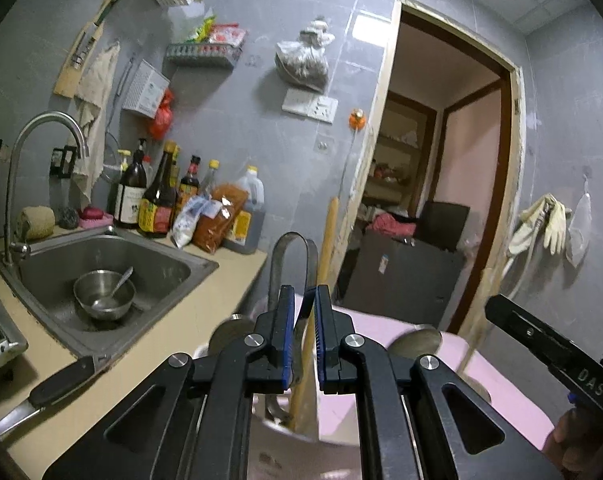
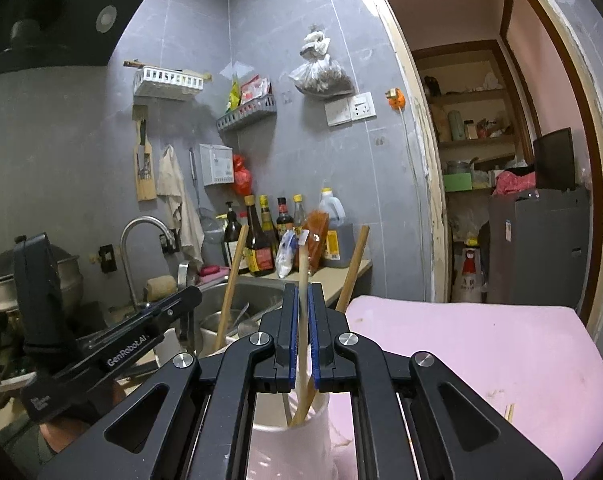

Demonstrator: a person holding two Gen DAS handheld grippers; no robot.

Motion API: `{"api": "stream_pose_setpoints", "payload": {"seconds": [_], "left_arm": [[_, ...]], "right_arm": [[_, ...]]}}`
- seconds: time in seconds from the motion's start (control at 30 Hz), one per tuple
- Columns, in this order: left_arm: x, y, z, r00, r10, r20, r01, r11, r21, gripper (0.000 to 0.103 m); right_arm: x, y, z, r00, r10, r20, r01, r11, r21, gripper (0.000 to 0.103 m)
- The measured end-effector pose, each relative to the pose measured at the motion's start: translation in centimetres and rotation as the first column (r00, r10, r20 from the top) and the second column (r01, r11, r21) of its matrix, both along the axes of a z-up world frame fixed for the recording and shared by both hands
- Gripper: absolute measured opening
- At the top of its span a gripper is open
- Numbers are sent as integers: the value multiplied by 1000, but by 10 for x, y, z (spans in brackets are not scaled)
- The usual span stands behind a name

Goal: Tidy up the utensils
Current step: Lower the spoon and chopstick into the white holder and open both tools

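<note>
While nearly upright in the white holder (image 1: 285,426), just right of the sink (image 1: 101,276), metal tongs (image 1: 291,256) loop upward; left gripper (image 1: 301,336) level, narrow, grip unclear. Beside the pink board's (image 2: 481,356) near edge, pale spatula handle (image 2: 303,276) vertical, clamped by right gripper (image 2: 301,336) above the holder (image 2: 289,440).

"GenRobot.AI" reads clear in white along the black arm of the left gripper (image 2: 300,342), out at nine o'clock in the right wrist view. In the left wrist view, "DAS" shows in pale letters on the black body of the right gripper (image 1: 590,377) at four o'clock. The bottle labels (image 1: 155,213) at ten o'clock are too small to read.
</note>
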State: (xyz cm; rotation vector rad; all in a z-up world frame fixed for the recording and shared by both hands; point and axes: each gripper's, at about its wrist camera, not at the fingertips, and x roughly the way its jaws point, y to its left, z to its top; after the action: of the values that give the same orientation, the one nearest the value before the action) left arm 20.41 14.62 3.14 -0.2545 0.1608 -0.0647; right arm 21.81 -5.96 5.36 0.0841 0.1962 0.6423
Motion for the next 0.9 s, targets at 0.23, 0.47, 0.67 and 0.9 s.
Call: {"api": "stream_pose_setpoints", "payload": {"seconds": [0.23, 0.47, 0.67, 0.9], "left_arm": [[-11, -9, 5, 999, -34, -22, 35, 999, 25, 12], [-26, -21, 20, 998, -61, 7, 61, 998, 27, 29], [-36, -43, 34, 995, -98, 34, 96, 994, 49, 46], [-45, -77, 43, 989, -141, 54, 137, 989, 63, 71]], "right_arm": [[-4, -6, -3, 1000, 1, -23, -1, 1000, 9, 8], [-12, -27, 5, 999, -36, -11, 37, 999, 40, 22], [-24, -57, 17, 996, -86, 22, 84, 995, 54, 28], [-41, -95, 28, 987, -146, 72, 142, 988, 51, 49]]}}
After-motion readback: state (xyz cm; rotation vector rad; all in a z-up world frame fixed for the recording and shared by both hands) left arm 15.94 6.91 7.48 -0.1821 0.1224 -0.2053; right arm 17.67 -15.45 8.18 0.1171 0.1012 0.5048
